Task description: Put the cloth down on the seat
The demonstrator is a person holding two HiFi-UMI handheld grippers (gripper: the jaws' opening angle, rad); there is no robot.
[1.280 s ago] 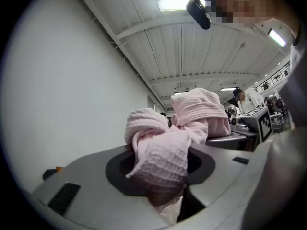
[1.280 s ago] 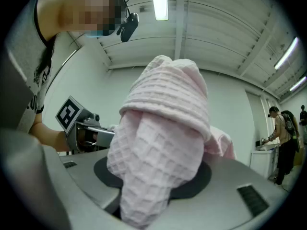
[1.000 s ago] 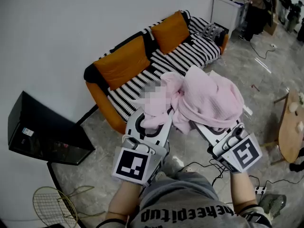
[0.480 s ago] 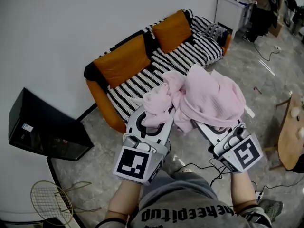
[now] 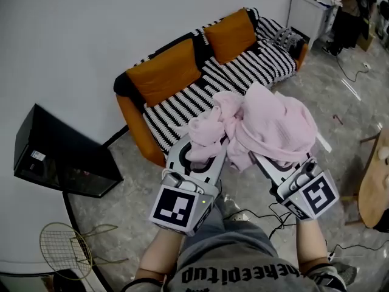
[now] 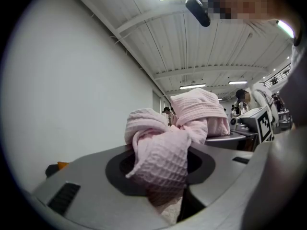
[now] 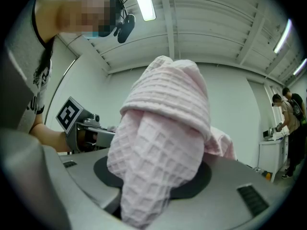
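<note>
A pink waffle-weave cloth (image 5: 267,123) hangs bunched in the air between my two grippers, in front of the sofa. My left gripper (image 5: 205,152) is shut on one bunched end of the cloth (image 6: 163,152). My right gripper (image 5: 273,162) is shut on the other end (image 7: 160,157), which bulges up between its jaws. The seat (image 5: 200,93) of the orange sofa, under a black-and-white striped cover, lies just beyond the cloth. Two orange back cushions (image 5: 163,70) lean against the wall.
A black box (image 5: 58,157) stands on the floor left of the sofa. A racket (image 5: 64,251) lies at the lower left. A wooden table edge (image 5: 372,181) is at the right. Cables (image 5: 255,215) trail on the marble floor. A white cabinet (image 5: 310,14) stands beyond the sofa's far end.
The sofa has slid slightly right and down in the head view. Both grippers keep their hold on the cloth, with little change in how it hangs.
</note>
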